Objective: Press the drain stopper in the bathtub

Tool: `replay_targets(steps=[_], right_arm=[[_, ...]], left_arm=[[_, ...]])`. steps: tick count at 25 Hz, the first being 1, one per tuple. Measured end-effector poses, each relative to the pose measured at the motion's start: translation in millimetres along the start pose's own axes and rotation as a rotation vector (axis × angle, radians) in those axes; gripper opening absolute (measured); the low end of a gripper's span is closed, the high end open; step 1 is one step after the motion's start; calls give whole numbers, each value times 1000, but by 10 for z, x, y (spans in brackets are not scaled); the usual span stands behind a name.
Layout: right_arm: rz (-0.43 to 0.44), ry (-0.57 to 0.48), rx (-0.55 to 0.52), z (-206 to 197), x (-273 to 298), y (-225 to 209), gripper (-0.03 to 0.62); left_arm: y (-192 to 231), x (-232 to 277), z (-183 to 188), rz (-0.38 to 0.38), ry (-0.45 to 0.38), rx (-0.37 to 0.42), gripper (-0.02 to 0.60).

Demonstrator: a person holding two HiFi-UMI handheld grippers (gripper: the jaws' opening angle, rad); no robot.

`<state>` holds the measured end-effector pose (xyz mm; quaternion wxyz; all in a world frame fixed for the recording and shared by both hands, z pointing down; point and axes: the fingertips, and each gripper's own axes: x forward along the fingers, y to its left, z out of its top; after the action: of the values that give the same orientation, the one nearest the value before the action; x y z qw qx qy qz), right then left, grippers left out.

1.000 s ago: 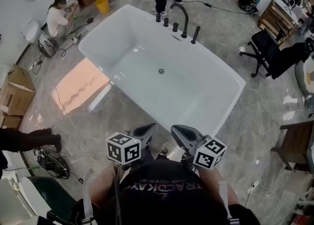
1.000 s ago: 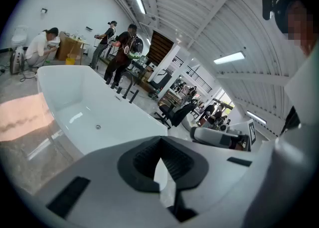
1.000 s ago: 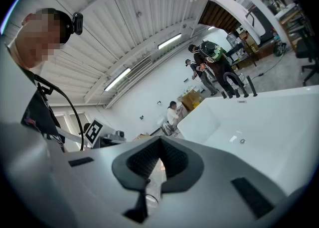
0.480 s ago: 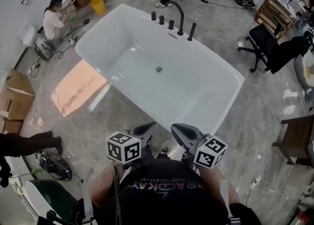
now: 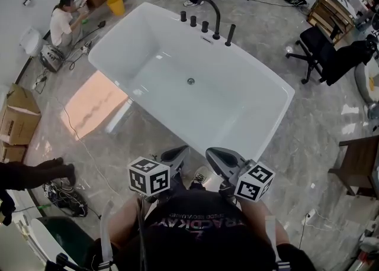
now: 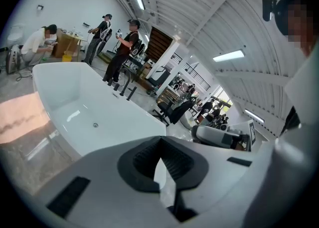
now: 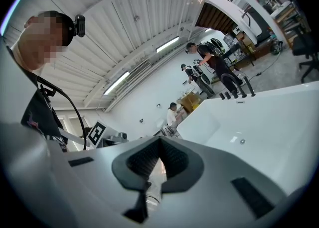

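Drain stopper (image 5: pixel 190 80) well beyond left hand-held gripper (image 5: pixel 177 155), right hand-held gripper (image 5: pixel 215 157)

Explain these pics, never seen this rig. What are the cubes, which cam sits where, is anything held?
There is no robot here. A person carries a hand-held gripper in each hand. The head view comes from a camera on their head, looking steeply down. In it the left gripper and right gripper poke out in front of the body. The cubes with black-and-white squares are part of the grippers.

The other two pictures come from a camera riding on each gripper, looking along its fingers. In both, the fingers are closed together with nothing between them.

Ahead on the floor stands a white bathtub. The round drain stopper sits in its bottom, and a dark faucet stands on the far rim. Neither gripper has reached the tub yet.
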<state>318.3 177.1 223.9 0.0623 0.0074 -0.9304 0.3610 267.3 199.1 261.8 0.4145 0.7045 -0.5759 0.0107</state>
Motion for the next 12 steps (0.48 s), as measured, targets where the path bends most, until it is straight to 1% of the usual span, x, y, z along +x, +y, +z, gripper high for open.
replay_targets(steps=[12], right_arm=[[14, -4, 6, -6, 66, 53, 12]], left_arm=[[47, -107, 17, 12, -20, -6, 3]])
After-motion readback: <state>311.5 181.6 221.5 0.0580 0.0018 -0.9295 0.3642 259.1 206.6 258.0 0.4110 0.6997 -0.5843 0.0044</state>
